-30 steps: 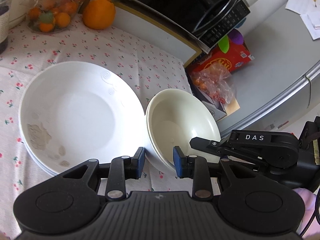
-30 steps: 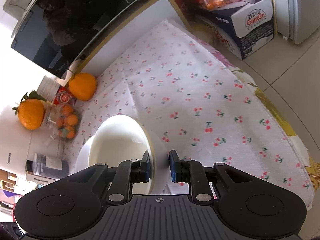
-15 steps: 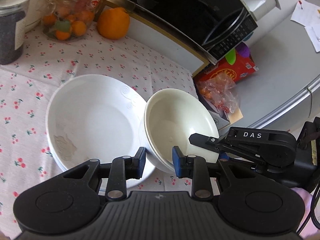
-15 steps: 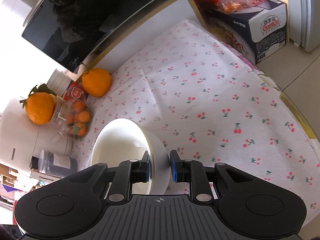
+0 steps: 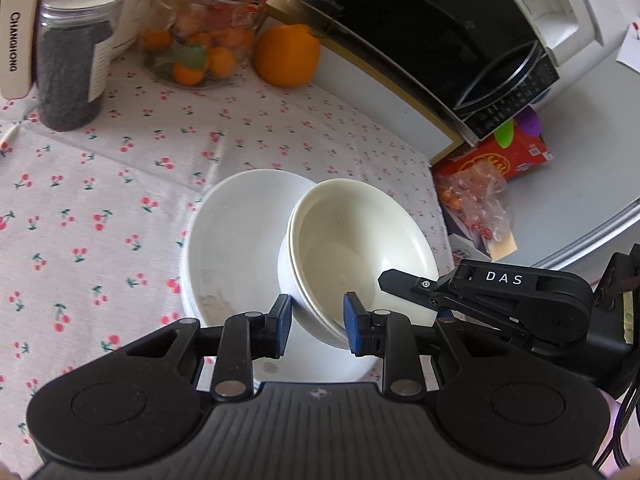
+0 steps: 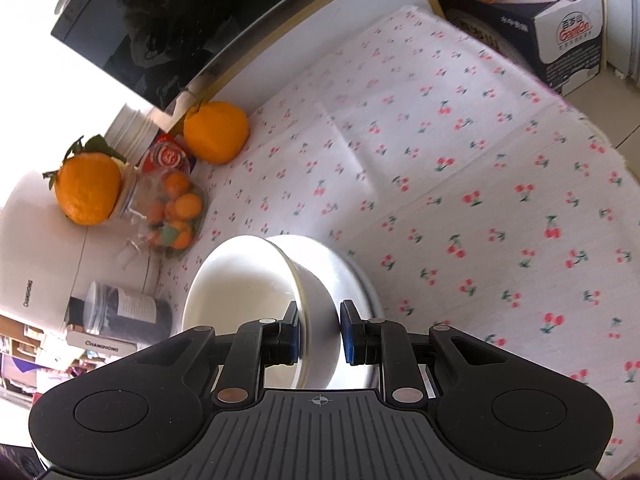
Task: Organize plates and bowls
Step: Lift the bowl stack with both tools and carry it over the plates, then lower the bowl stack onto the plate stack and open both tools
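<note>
Gripping the near wall of a smooth, cream-white round bowl [image 6: 256, 280] between the blue pads of the right tool [image 6: 319, 334], one pad inside the rim and one outside, jaws narrowed onto the thin glossy ceramic. Tilting the bowl over a stack of wide, shallow white plates [image 5: 236, 248] on the counter [image 5: 100, 208], which is draped in matte white cloth printed with small red cherries. Appearing, in the left wrist view, as two nested rims, the bowl [image 5: 360, 248] overlapping the plates' edge toward 3 o'clock; whether its base is touching the plates cannot be told. Showing faint dried smears on the top plate's surface near 7 o'clock.

Hovering with jaws parted, the left tool [image 5: 314, 326] framing the bowl's near lower side without clamping it, blue pads standing just off the ceramic. Entering from 3 o'clock in that view, the black right tool [image 5: 480, 296] reaching the bowl's rim.

Lining the far edge of the counter: a dimpled orange [image 5: 286, 56] at 12 o'clock, a clear jar of small citrus [image 5: 196, 36], a cylindrical canister with dark contents [image 5: 74, 56] at 10 o'clock, and a glossy black-fronted microwave [image 5: 432, 32] toward 1 o'clock.
</note>
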{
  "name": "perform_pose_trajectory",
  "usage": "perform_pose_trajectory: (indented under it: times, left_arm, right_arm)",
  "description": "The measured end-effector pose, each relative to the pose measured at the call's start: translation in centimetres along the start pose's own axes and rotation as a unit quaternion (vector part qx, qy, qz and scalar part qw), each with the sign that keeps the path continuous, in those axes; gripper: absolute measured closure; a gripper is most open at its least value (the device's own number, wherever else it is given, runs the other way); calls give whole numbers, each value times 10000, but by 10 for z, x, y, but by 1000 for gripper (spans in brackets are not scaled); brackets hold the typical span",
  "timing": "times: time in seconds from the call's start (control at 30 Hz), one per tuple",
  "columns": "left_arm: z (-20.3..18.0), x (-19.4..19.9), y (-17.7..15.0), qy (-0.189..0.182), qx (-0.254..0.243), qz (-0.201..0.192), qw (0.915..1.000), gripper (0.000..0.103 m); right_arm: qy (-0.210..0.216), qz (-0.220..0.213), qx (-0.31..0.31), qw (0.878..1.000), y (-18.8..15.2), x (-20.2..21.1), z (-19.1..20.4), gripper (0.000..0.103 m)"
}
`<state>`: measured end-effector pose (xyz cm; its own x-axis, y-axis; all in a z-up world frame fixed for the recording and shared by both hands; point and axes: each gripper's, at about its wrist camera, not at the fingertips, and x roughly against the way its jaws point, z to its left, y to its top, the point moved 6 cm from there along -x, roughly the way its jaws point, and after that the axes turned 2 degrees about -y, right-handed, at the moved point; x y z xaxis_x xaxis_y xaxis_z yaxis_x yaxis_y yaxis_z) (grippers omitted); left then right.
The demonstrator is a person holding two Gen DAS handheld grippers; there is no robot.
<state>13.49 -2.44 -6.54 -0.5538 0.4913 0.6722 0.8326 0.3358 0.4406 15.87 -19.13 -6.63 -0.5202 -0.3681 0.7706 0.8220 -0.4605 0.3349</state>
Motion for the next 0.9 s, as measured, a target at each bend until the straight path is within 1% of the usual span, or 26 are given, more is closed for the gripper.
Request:
perform_pose_trajectory:
  times: [0.17,0.37,0.67,0.73,0.83,0.87,0.9]
  left_arm:
    - [8,-2,2,47,-18,53,10000,78]
    - [16,-2,5,81,-2,11,10000,78]
    - [18,1,6,126,-104,-15,9999,79]
    - [18,1,6,110,-98,14,9999,76]
    - [18,1,5,133,-112,24,9998,72]
    - [18,1,5,130,-130,30,9998,68]
    - [17,1,5,128,-145,29,9998,62]
  right_arm:
    - [-21,48,16,10000,-4,-12,6,83]
    - [25,125,-77,9999,-8,-22,7,83]
    - [59,215,-93,9997,-12,-27,8,83]
    - [82,236,-106,9996,-12,-27,8,81]
    - [112,257,-173,9995,-12,-27,6,80]
    - [123,273,-185,9994,-13,-27,6,80]
    - [137,278,-181,9994,-12,-27,5,80]
